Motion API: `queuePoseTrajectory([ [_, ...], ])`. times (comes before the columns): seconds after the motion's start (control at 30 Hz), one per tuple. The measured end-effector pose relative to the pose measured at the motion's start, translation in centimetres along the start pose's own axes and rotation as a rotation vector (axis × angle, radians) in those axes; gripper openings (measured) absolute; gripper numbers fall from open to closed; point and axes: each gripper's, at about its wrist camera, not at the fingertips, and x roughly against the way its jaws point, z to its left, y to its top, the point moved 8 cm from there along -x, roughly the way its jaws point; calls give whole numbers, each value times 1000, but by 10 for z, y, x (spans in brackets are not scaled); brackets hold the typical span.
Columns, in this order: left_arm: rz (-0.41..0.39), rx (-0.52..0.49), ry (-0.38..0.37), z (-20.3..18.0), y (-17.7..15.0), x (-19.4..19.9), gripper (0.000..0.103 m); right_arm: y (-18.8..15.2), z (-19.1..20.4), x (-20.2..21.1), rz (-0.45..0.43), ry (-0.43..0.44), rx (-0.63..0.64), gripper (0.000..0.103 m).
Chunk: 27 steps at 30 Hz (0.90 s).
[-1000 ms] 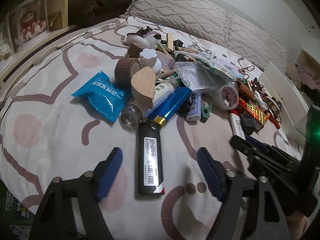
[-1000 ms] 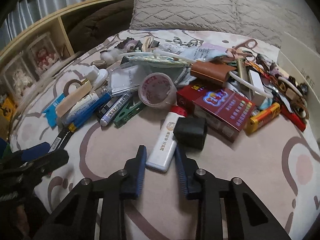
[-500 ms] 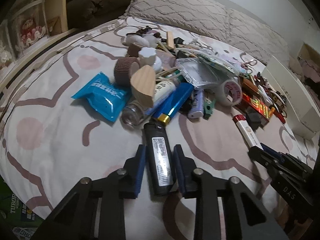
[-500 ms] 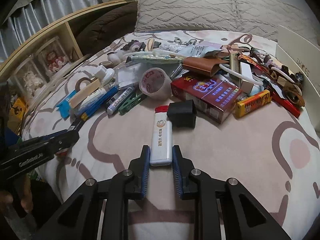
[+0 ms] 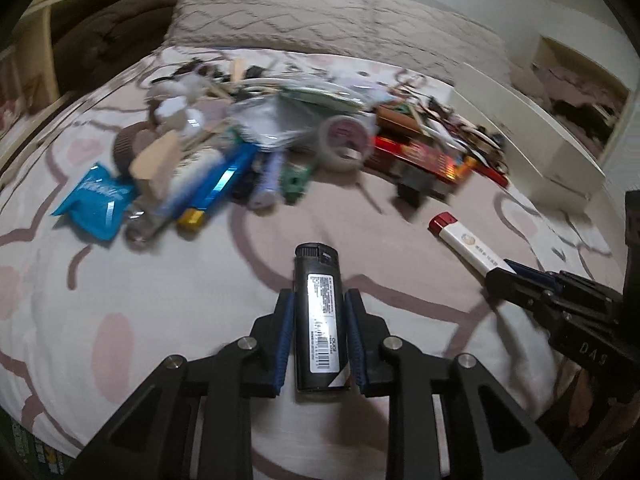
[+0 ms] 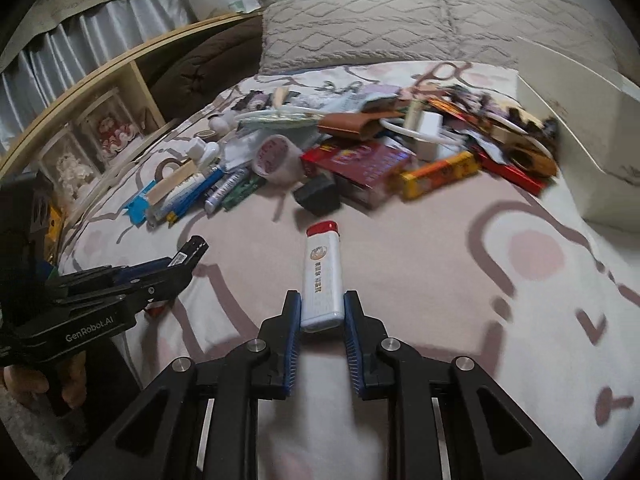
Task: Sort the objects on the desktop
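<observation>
Gripping slim oblong lighters: glossy black lighter (image 5: 319, 320); white, seemingly plastic lighter (image 6: 323, 276).

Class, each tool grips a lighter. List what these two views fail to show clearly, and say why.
- Black lighter, left wrist view: label print too small.
- Clutter pile, left wrist view: motion blur hides details.
- White lighter, right wrist view: the base sits between the tool's pads.
- White box, right wrist view: cut off by the edge.

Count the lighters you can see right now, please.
4, maybe more hidden in the pile. Black lighter in the left gripper; white lighter in the right gripper; blue lighter and yellow lighter in the clutter.
</observation>
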Motion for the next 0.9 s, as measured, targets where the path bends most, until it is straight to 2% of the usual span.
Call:
queuePoseTrajectory([
  [0.27,20,-120,-80,-45,-7,-6,25,-16,-23,22,-1,-9,-42,22],
  [0.37,10,-167,-79,-58,-9,-6,25,-19,-25,23,0,0,-49,22],
  [0.5,9,-195,-93,-65,-10,-5,26,-18,-21,21,-6,-39,-11,22],
  [0.57,14,-191,-89,-62,-10,-5,41,-18,-19,19,-10,-69,18,22],
  [0.6,12,-188,-76,-60,-10,-5,62,-18,-17,18,-12,-84,36,23],
  [0.63,7,-187,-60,-57,-9,-4,76,-18,-16,18,-14,-94,50,26],
  [0.7,-12,-192,-35,-53,-8,-1,77,-19,-12,15,-19,-104,87,42],
  [0.73,-12,-197,-24,-51,-8,-1,77,-20,-10,14,-20,-110,104,57],
  [0.77,-10,-200,-13,-50,-9,-2,77,-20,-8,13,-22,-126,124,63],
  [0.9,3,-236,60,-42,-11,-5,77,-20,-9,9,-20,-180,152,63],
])
